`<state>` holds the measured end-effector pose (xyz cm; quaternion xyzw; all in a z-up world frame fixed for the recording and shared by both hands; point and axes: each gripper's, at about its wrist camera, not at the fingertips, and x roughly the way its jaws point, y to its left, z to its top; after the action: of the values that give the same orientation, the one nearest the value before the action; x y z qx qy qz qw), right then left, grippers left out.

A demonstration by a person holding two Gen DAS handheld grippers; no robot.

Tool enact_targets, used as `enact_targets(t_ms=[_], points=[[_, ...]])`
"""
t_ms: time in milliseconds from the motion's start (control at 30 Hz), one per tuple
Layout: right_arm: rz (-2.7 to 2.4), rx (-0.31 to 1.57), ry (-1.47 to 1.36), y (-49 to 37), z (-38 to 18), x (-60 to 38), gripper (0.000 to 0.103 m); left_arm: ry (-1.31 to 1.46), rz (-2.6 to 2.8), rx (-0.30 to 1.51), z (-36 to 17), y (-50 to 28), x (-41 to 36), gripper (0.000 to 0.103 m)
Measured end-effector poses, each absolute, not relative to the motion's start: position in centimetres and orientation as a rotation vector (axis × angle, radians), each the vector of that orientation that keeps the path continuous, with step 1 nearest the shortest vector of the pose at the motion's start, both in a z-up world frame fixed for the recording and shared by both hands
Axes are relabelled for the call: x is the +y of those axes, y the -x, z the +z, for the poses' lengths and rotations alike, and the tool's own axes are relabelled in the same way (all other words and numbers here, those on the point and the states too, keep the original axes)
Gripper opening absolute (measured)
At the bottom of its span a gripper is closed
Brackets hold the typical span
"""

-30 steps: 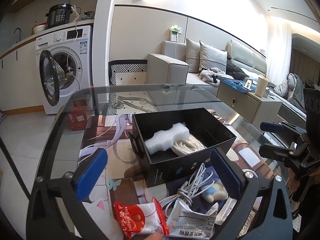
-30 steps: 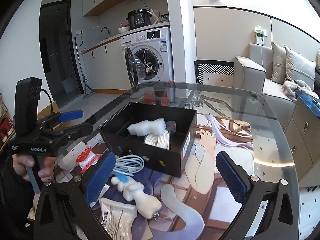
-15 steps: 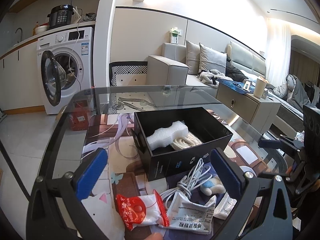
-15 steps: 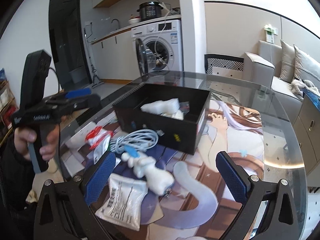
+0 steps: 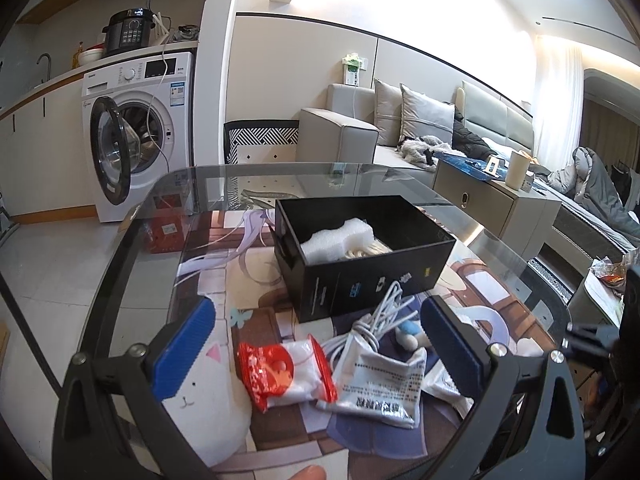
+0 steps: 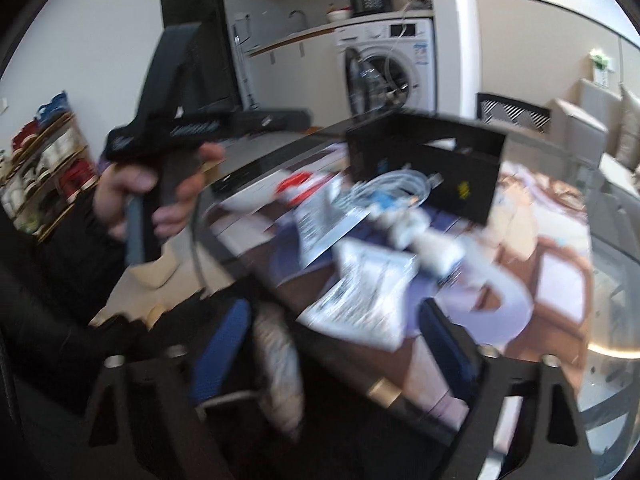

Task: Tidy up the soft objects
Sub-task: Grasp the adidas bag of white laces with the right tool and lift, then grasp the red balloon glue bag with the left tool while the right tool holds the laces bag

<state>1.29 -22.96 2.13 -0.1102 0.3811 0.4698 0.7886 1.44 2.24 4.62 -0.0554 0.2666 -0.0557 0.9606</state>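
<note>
A black box [image 5: 366, 252] stands on the glass table and holds a white foam piece [image 5: 338, 238] and a coiled cord. In front of it lie a red-and-white packet [image 5: 286, 374], a white printed pouch [image 5: 384, 384], a white cable bundle [image 5: 378, 316] and a small white-and-blue plush [image 5: 410, 330]. My left gripper [image 5: 316, 350] is open and empty just above the packets. My right gripper [image 6: 340, 348] is open and empty, back near the table's front edge; its view is blurred. The box [image 6: 424, 168], cable [image 6: 396, 184] and pouch [image 6: 368, 296] show there too.
The glass table [image 5: 132, 272] has a printed mat under it. A washing machine [image 5: 132, 128] with its door open stands behind on the left, a sofa [image 5: 400, 128] and a low cabinet [image 5: 492, 204] on the right. The hand-held left gripper [image 6: 180, 136] shows in the right wrist view.
Both grippers have pulled back from the box. The right gripper swung fast toward the table's near edge, blurring its view. The objects have not moved.
</note>
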Motion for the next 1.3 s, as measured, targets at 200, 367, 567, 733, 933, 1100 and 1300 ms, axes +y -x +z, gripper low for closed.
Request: enact_targets(t_ms=[200, 367, 567, 733, 933, 1100, 1300], points=[[1.109, 0.909, 0.243, 1.2, -0.1, -22.4, 0.071, 0.097, -0.124, 0.557, 3.9, -0.1, 1.4, 0.103], [1.118, 0.990, 0.274, 0.9, -2.3, -20.5, 0.065, 0.078, -0.128, 0.565, 3.5, 0.3, 1.0, 0.103], [1.150, 1.051, 0.319, 0.3, -4.7, -18.0, 0.050, 0.089, -0.124, 0.566, 3.3, 0.2, 1.2, 0.103], [1.130, 1.020, 0.371, 0.6, -5.0, -17.6, 0.024, 0.094, -0.121, 0.566, 3.3, 0.2, 1.3, 0.103], [1.161, 0.953, 0.353, 1.2, -3.3, -18.2, 0.017, 0.104, -0.117, 0.570, 3.1, 0.0, 1.8, 0.103], [1.156, 0.881, 0.268, 0.7, -0.2, -19.8, 0.017, 0.101, -0.119, 0.577, 3.0, 0.0, 1.8, 0.103], [1.110, 0.787, 0.198, -0.2, 3.1, -21.4, 0.017, 0.097, -0.130, 0.597, 2.5, -0.4, 1.5, 0.103]])
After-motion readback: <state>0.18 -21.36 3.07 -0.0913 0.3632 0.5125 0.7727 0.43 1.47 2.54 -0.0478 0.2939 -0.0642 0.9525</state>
